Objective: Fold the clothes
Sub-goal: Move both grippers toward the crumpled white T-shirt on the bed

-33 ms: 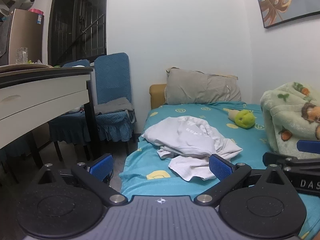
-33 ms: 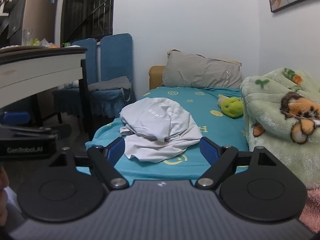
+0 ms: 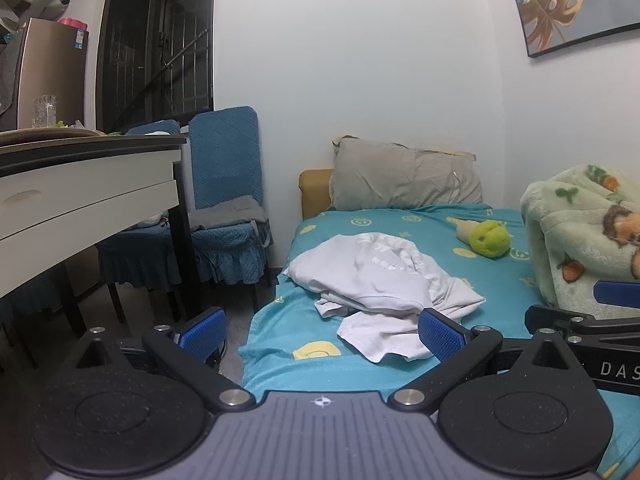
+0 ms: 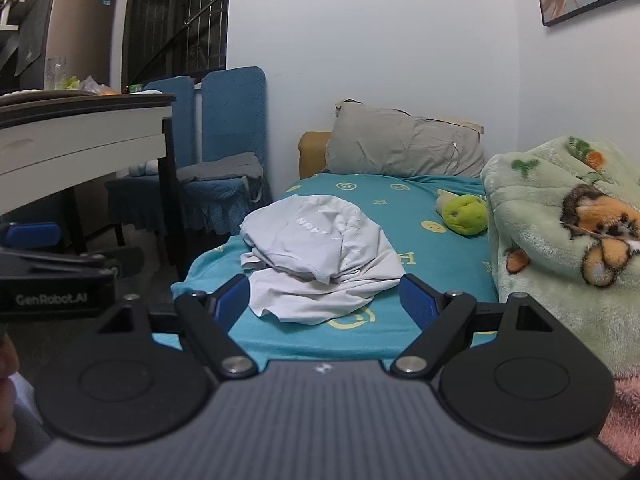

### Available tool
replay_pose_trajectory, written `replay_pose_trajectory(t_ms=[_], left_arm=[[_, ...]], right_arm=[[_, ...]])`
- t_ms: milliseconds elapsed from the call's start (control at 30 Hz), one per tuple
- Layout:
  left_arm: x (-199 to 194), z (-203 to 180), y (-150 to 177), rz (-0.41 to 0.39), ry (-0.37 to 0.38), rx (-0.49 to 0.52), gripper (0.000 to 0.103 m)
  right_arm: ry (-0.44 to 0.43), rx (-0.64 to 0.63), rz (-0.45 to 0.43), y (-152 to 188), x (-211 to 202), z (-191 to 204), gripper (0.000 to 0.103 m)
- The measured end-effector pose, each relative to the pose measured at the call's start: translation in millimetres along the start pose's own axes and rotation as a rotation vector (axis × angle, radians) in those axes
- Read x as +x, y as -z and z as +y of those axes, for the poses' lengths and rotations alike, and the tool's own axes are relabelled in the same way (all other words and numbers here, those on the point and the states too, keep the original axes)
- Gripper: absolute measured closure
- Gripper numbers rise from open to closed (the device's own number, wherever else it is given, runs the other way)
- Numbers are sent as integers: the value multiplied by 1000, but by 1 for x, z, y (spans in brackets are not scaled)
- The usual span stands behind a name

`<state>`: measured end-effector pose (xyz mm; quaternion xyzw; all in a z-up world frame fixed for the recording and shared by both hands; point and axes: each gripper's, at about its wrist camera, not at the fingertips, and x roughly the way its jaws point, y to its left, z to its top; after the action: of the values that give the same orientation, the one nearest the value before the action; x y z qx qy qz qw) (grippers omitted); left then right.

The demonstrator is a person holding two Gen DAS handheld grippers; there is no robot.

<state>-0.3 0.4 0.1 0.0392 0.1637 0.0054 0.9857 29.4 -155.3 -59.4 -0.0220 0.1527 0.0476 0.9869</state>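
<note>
A crumpled white shirt (image 3: 380, 280) lies in a loose heap on the teal sheet of the bed (image 3: 500, 280), near the foot edge and toward the bed's left side, well apart from the grey pillow (image 3: 404, 176) at the head and the green plush toy (image 3: 488, 238) nearer the far right. It looks like thin, light cotton: soft, limp, not slippery and not fragile, likely to sag and drag rather than keep any shape when lifted. The best holds appear to be the flat flap spilling toward the foot edge, where a single layer shows a hem, and the outer edges of the mound; a pinch into the bunched middle would probably catch several layers at once. The heap has no clear heading: collar and sleeves cannot be made out, though faint lettering sits on top. Its longer spread seems to run from the bed's left edge diagonally toward the foot edge. The left gripper (image 3: 322, 334) and right gripper (image 4: 322, 296) both hover short of the foot edge, fingers spread wide and holding nothing, with the shirt framed between them.
</note>
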Motion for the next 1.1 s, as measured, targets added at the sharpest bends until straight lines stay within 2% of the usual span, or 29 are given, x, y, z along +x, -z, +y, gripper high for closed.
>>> replay_pose_trajectory(t_ms=[167, 500, 900, 1100], left_arm=[[3, -3, -3, 3, 2, 7, 0], [-12, -2, 10, -56, 26, 6, 0], [-10, -3, 11, -43, 38, 15, 0], [8, -11, 9, 26, -5, 33, 0]], right_arm=[[12, 52, 8, -1, -3, 0, 20], [29, 131, 21, -3, -6, -1, 20], [35, 169, 24, -6, -7, -7, 20], [30, 187, 32, -36, 2, -16, 20]])
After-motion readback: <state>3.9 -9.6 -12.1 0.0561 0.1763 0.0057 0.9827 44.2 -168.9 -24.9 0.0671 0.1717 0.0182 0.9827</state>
